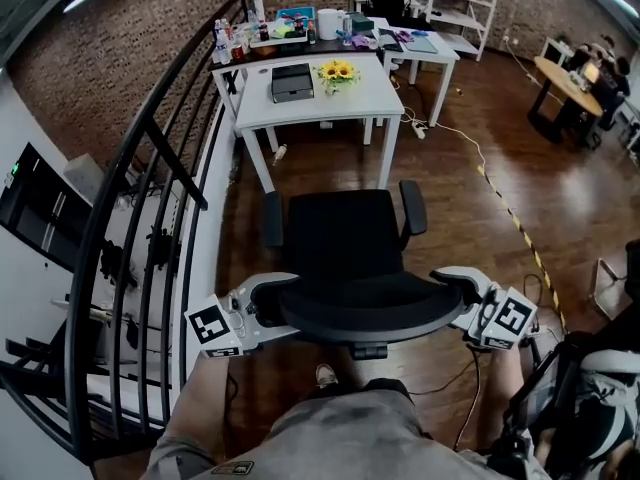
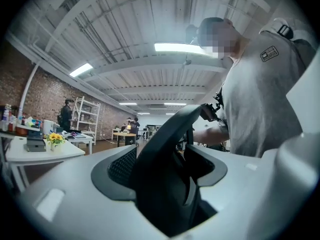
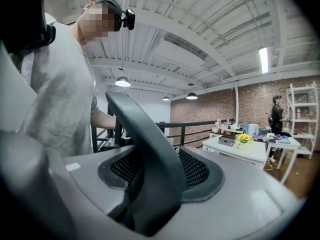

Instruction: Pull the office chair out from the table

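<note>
The left gripper (image 1: 272,300) has its jaws spread, and the pads (image 2: 121,167) stand either side of the backrest rim (image 2: 161,146) of the black office chair (image 1: 345,238) without clamping it. The right gripper (image 1: 457,288) is likewise parted around the rim's other end (image 3: 145,134). The chair faces the white table (image 1: 372,100) and stands apart from it on the wooden floor (image 1: 450,218). On the table are sunflowers (image 1: 337,71) and a dark box (image 1: 292,82).

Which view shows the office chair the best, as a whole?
The head view: the office chair shows there nearly whole, from above. The left and right gripper views show only its backrest edge, standing between the jaws.
</note>
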`<action>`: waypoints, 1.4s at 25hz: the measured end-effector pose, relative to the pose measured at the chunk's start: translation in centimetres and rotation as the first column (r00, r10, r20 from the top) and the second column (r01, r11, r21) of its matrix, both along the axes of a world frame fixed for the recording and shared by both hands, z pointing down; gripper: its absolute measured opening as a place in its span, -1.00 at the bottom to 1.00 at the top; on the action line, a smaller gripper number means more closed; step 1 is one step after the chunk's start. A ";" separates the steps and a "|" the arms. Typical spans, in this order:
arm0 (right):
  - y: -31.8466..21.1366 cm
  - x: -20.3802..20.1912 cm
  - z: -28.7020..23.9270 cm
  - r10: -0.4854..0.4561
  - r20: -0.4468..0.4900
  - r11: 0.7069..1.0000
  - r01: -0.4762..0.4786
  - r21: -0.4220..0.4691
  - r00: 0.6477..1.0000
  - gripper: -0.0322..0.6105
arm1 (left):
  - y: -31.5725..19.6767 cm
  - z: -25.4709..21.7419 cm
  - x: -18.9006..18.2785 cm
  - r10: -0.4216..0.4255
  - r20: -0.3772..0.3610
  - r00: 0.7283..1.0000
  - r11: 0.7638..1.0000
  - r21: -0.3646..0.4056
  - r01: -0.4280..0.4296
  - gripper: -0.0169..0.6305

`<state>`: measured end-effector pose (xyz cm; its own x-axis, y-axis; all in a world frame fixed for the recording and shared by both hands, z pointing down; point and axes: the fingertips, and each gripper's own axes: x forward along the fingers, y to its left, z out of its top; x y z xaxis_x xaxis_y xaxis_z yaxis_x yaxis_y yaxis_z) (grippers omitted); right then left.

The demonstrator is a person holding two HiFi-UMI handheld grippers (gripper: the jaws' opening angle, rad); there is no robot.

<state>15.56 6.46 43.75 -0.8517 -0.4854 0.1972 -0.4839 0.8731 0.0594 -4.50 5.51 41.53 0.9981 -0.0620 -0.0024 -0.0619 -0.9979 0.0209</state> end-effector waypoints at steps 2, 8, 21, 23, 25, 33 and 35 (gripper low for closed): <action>0.2 0.5 -0.5 0.027 0.003 0.999 -0.027 0.024 1.000 -0.13 | -0.1 -0.1 -0.1 -0.051 -0.002 0.999 0.999 0.012 0.051 -0.02; 1.5 1.9 -1.8 0.098 0.035 0.991 -0.101 0.091 0.995 -0.13 | -0.4 -0.6 -2.6 -0.296 -0.035 0.955 0.951 0.084 0.298 0.13; 10.2 1.4 -2.1 0.032 0.060 0.990 -0.039 0.135 0.998 -0.19 | 10.7 -1.5 -1.6 -0.382 -0.120 0.916 0.920 0.045 0.389 -0.13; 12.1 1.0 -1.8 0.012 0.059 0.991 -0.020 0.132 0.998 -0.40 | 13.1 -1.3 -0.8 -0.370 -0.121 0.921 0.926 0.036 0.377 -0.35; 13.9 0.6 -1.6 -0.013 0.066 0.992 0.004 0.129 0.998 -0.52 | 15.4 -1.1 0.0 -0.360 -0.123 0.925 0.930 0.026 0.366 -0.60; 20.6 -1.1 -0.6 -0.098 0.072 0.991 0.091 0.097 0.993 -0.88 | 23.2 -0.2 2.6 -0.341 -0.092 0.935 0.940 -0.011 0.342 -0.97; 22.0 -1.8 -0.4 -0.118 0.077 0.990 0.111 0.083 0.990 -0.88 | 24.7 0.1 3.0 -0.330 -0.082 0.940 0.944 -0.024 0.330 -0.97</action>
<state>13.77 28.46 43.36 -0.9143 -0.3949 0.0904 -0.3869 0.9173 0.0946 -1.49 30.16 41.59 0.9179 -0.3883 -0.0825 -0.3853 -0.9214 0.0499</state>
